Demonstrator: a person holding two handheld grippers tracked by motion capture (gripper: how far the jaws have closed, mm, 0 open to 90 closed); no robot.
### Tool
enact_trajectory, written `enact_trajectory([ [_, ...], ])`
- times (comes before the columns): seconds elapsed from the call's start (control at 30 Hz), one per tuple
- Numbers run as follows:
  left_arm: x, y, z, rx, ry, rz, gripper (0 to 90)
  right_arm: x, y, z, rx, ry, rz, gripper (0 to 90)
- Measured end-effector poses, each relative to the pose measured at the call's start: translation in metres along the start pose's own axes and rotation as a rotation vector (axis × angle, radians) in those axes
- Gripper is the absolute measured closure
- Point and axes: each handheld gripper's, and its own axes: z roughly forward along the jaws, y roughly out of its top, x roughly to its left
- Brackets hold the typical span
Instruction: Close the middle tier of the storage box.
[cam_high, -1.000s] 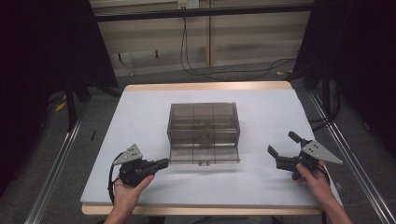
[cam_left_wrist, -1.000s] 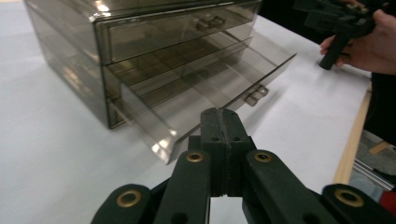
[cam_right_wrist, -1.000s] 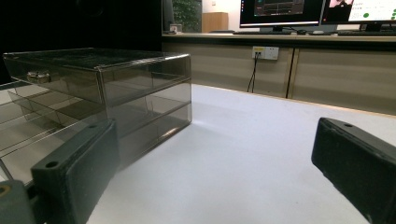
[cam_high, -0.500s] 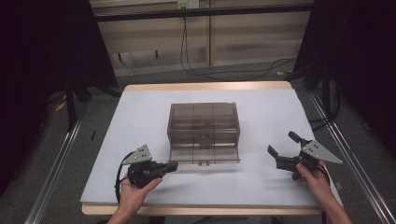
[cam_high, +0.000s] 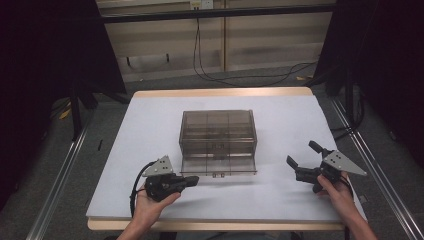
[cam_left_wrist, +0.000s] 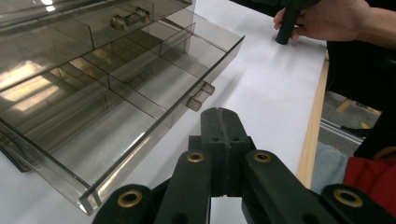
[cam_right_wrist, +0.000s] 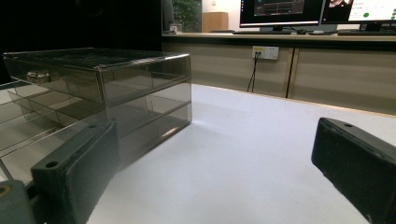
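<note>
Dim room, dark curtains at both sides, cables trailing on the floor behind. White table (cam_high: 150, 125) with a wooden edge; desk with monitors at the back in the right gripper view.

Smoked clear drawer box (cam_high: 218, 134) sits mid-table. Its bottom drawer (cam_left_wrist: 140, 100) is pulled out toward the person, empty, with dividers making several compartments. Upper drawers look closed.

Left gripper (cam_high: 192, 180): jaws fully together, nothing between them. Tip lies just beside the open drawer's front, close to its small knob (cam_left_wrist: 201, 95); I cannot tell whether it touches.

Right gripper (cam_high: 301, 164): jaws spread wide, nothing held, resting on the table well to the right of the box, pointed toward it.

Progress, as a judgement: drawer is open, so either the opening is done or a push-shut is about to start. Closed jaws aimed at the drawer front suit a push. Nothing lies on the table to load into it. Left to do: seat the drawer flush.

Writing: none readable on box or grippers. Monitor text too small to read.
</note>
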Motion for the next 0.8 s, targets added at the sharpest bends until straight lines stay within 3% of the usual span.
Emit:
enact_trajectory([
  [0.27,0.001,0.007,0.001,-0.001,-0.003,0.003,90.0,0.000,0.000,0.000,0.002,0.004,-0.005,0.7],
  [0.5,0.000,0.016,0.003,0.013,-0.036,0.047,90.0,0.000,0.000,0.000,0.003,0.002,-0.002,0.7],
  [0.57,-0.004,0.019,0.009,0.046,-0.048,0.075,90.0,0.000,0.000,0.000,0.003,0.000,-0.001,0.8],
  [0.8,0.001,0.025,0.024,0.102,-0.079,0.088,90.0,0.000,0.000,0.000,0.003,0.002,-0.003,0.7],
])
